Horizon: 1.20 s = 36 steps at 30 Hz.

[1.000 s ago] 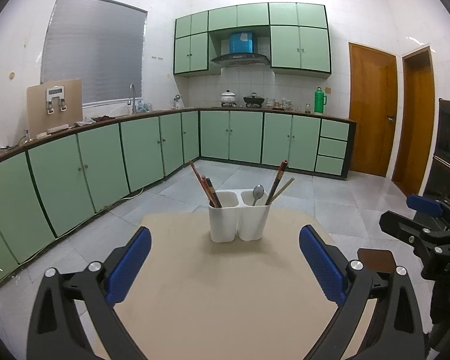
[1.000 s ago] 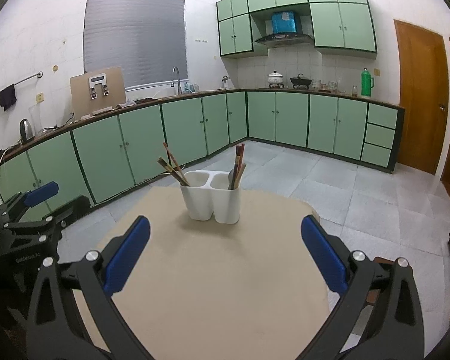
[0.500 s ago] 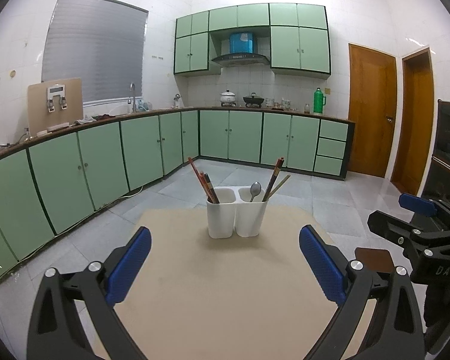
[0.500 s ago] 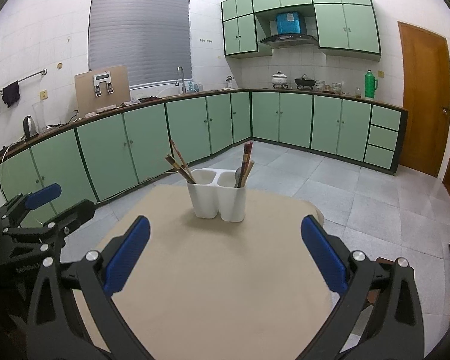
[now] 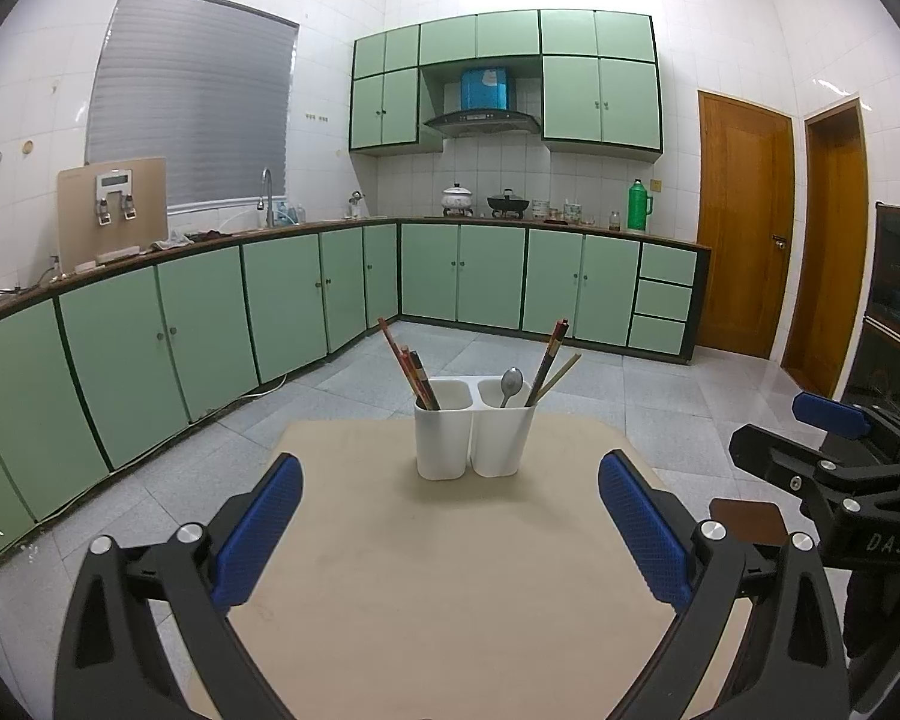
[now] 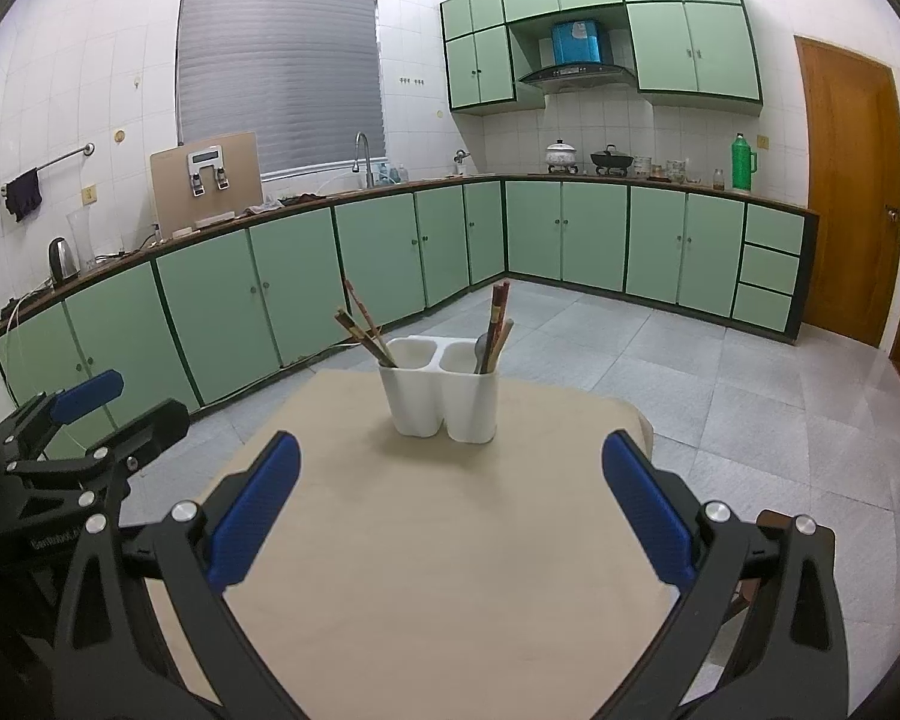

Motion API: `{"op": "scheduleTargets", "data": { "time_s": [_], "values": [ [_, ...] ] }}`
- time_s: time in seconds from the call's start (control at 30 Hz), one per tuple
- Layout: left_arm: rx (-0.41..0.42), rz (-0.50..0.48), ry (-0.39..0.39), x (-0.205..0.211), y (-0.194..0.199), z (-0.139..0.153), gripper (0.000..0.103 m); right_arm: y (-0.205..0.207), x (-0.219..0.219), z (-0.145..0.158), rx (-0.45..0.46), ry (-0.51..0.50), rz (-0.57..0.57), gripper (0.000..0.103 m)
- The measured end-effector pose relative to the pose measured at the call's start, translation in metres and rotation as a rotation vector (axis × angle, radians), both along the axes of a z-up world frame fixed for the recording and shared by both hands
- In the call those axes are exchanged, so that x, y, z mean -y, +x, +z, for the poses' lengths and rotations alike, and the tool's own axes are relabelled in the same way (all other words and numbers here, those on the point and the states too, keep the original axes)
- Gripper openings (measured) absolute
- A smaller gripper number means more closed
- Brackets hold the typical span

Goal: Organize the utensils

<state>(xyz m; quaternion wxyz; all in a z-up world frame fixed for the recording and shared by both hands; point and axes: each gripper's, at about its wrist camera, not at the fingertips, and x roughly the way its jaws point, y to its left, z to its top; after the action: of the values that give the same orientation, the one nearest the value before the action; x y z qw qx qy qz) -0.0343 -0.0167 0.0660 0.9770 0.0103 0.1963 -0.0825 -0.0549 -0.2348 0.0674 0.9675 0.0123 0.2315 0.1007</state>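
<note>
Utensil holder: white two-compartment utensil holder (image 5: 474,435) stands upright on the beige table (image 5: 450,588), at 12 o'clock from the left gripper, well ahead of its fingertips.
Left compartment: dark and red chopsticks (image 5: 411,369) lean toward 11 o'clock.
Right compartment: a metal spoon (image 5: 511,385), bowl up, with red-brown chopsticks (image 5: 547,360) and a pale one leaning toward 1 o'clock.
Right wrist view: same holder (image 6: 441,396) at 12 o'clock; chopsticks (image 6: 363,333) fan to 11 o'clock from the left cell, and the spoon sits behind the upright chopsticks (image 6: 498,324) in the right cell.
Left gripper (image 5: 450,507): jaws spread wide over bare tabletop, blue pads holding nothing.
Right gripper (image 6: 450,489): jaws spread wide, nothing between them; seen from the left view at 3 o'clock, beside the table edge.
Writing: "DAS" reads on the right gripper's black body in the left wrist view; the lettering on the left gripper's body in the right wrist view is too blurred to read.
Counter: green thermos (image 5: 638,205) at 1 o'clock, pot (image 5: 460,197) and wok (image 5: 507,202) near 12 o'clock.
</note>
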Motion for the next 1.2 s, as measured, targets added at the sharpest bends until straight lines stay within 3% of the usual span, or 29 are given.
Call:
{"op": "scheduleTargets", "data": {
  "time_s": [1.2],
  "values": [
    [0.002, 0.007, -0.004, -0.0027, -0.0016, 0.0044, 0.097, 0.0004, -0.0003, 0.0006, -0.001, 0.002, 0.0, 0.098]
  ]
}}
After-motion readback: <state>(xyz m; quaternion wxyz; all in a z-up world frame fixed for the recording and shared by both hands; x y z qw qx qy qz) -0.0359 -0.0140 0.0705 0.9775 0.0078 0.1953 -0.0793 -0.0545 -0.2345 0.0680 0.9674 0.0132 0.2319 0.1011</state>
